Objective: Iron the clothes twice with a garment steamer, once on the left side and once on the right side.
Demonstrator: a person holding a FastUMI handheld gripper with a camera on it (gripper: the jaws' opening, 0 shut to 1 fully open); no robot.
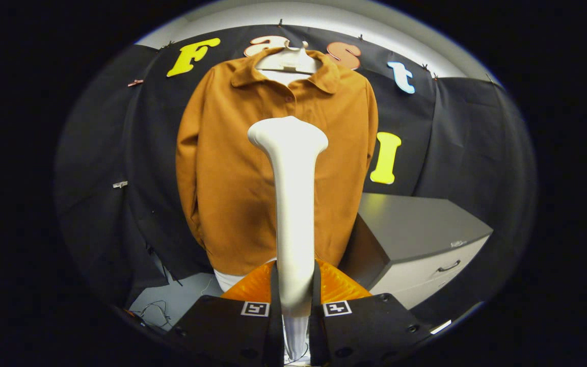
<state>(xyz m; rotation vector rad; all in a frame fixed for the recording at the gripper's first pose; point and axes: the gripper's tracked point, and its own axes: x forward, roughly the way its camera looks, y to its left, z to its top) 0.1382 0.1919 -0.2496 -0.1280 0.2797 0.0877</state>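
Booth floor is pale grey at the bottom, with thin dark cables (158,311) trailing across it near the foot of the black cloth wall (105,204). Nearest, the gripper (295,306) has its two fingers closed in tight on the handle of the white garment steamer (293,204), one finger on each side, both pressing on it; each finger carries a small square marker on top. Steamer stands upright between the fingers and runs up and away from them, flaring to a wide head at the top. An orange translucent part (342,285) sits just behind the fingers, either side of the handle. Beyond the steamer head hangs the orange-brown shirt (222,178), front facing the camera, buttoned, collar open, sleeves hanging straight down at both sides; the steamer head overlaps the middle of the shirt's chest, whether it touches the fabric cannot be told. A white hem shows under the shirt's bottom edge. Shirt hangs on a white hanger (289,60) up against the black cloth wall. Right of the shirt, near its lower edge, a grey cabinet (416,229) with a flat bare top and a drawer with a dark handle. Small clips pin the cloth along its upper edge, and pale wall (283,12) shows above the cloth
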